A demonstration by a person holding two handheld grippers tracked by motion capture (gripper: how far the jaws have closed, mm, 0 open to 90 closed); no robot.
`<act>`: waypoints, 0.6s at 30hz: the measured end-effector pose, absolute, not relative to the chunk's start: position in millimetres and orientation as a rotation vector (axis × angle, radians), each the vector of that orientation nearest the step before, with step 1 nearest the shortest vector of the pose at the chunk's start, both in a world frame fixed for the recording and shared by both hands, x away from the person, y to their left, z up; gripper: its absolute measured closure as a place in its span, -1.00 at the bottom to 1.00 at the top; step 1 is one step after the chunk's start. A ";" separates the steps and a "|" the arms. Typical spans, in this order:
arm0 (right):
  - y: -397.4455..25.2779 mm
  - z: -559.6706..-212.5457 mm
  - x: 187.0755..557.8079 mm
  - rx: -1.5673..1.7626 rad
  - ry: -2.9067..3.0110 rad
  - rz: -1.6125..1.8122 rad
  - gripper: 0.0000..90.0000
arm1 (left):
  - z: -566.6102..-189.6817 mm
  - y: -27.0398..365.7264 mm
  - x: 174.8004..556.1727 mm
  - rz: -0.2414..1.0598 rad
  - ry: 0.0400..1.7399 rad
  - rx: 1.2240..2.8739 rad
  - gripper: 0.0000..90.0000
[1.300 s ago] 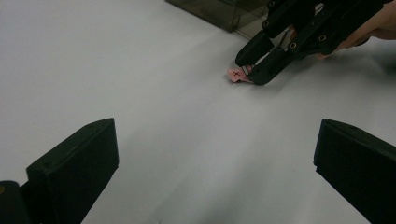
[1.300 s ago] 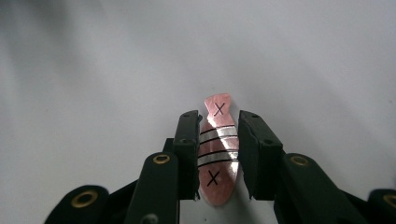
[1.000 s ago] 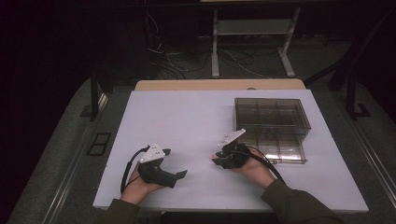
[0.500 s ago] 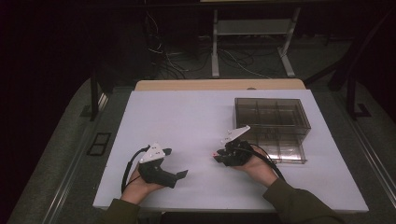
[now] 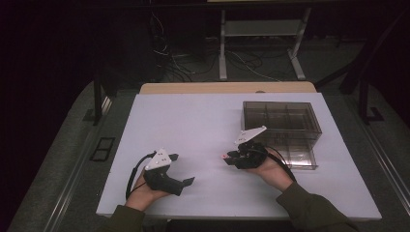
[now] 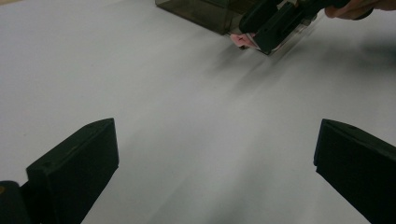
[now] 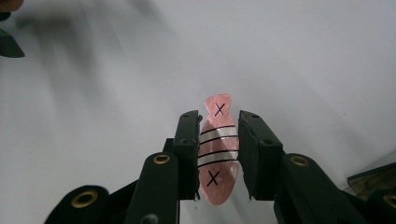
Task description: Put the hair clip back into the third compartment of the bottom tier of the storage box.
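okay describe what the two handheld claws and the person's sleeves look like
Both are black. The left claw has broad flat jaws, a grey three-cornered plate on top and a black cable looping behind. The right claw has brass-coloured rivets along its jaws and its own grey plate. The sleeves are dark olive green.

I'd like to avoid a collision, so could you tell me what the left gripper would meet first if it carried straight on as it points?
Probably the right gripper, holding a pink piece, just before the dark box; bare table lies between. Depth is uncertain.
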State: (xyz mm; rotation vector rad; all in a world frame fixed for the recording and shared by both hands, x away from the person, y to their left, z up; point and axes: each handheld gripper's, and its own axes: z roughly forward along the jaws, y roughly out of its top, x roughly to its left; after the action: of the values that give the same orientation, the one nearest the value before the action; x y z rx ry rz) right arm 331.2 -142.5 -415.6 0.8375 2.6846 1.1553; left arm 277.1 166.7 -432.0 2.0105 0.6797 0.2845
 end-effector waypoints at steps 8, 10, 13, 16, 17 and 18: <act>-153.3 -405.8 329.7 0.825 2.671 1.194 0.52 | -432.4 168.1 277.7 0.285 0.690 2.003 -1.00; -156.0 -403.9 329.1 0.826 2.669 1.202 0.52 | -432.5 168.1 277.8 0.283 0.687 2.002 -1.00; -160.0 -401.5 328.8 0.828 2.664 1.212 0.52 | -432.7 168.5 277.7 0.279 0.689 2.003 -1.00; -165.0 -399.1 328.1 0.820 2.659 1.216 0.52 | -432.7 168.6 277.7 0.276 0.691 1.996 -1.00; -166.9 -398.4 327.9 0.819 2.656 1.220 0.52 | -432.7 168.6 277.8 0.276 0.692 1.995 -1.00; -169.0 -397.5 327.5 0.823 2.653 1.225 0.52 | -432.7 168.6 277.8 0.276 0.692 1.994 -1.00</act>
State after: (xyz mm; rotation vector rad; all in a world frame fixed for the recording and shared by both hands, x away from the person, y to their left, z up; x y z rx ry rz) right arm 327.5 -169.0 -397.5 0.8233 2.6527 1.2250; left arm 277.8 168.6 -432.7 1.9943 0.6919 0.2763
